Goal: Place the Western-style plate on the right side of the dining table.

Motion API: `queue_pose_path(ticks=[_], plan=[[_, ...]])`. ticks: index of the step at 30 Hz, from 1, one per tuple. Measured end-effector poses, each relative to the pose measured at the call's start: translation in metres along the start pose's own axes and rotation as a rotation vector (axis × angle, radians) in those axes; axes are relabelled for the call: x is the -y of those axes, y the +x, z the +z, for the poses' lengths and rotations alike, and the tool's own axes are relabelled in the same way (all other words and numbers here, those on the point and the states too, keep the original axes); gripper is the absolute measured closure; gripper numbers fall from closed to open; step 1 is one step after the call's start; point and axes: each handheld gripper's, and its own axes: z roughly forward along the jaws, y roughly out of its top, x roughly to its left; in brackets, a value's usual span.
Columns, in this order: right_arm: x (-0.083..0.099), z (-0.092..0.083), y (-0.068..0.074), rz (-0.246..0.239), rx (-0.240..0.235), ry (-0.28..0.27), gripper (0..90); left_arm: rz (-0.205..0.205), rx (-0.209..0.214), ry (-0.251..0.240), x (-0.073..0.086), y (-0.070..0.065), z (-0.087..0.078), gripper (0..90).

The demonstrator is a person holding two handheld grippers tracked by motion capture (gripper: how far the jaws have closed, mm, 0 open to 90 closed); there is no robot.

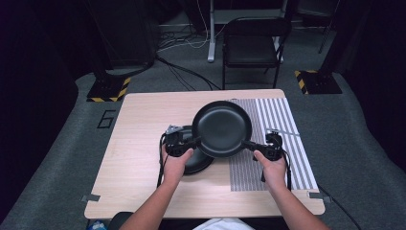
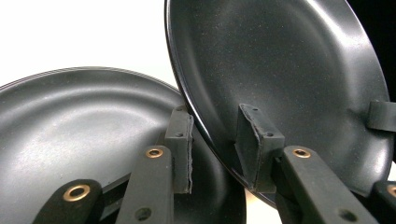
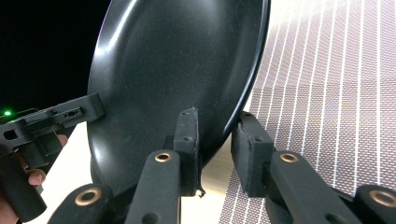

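Gripping opposite edges, the left gripper (image 1: 192, 142) and right gripper (image 1: 252, 146) hold a black plate (image 1: 222, 128) tilted above the counter (image 1: 139, 143), jaws clamped on its rim. A second black plate (image 1: 198, 162) lies beneath, beside a striped mat (image 1: 280, 120).

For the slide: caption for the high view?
Both grippers, left and right, pinch opposite rims of a raised black plate above a second plate.

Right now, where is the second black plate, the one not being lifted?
In the high view it lies on the table, partly hidden under the raised plate, just ahead of the left tongs.
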Motion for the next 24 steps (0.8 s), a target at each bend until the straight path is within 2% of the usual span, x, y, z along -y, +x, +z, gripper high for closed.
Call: queue_pose_path(ticks=[24], plan=[[0.001, -0.018, -0.008, 0.017, 0.037, -0.043, 72.5, 0.023, 0.046, 0.011, -0.006, -0.014, 0.015, 66.7]])
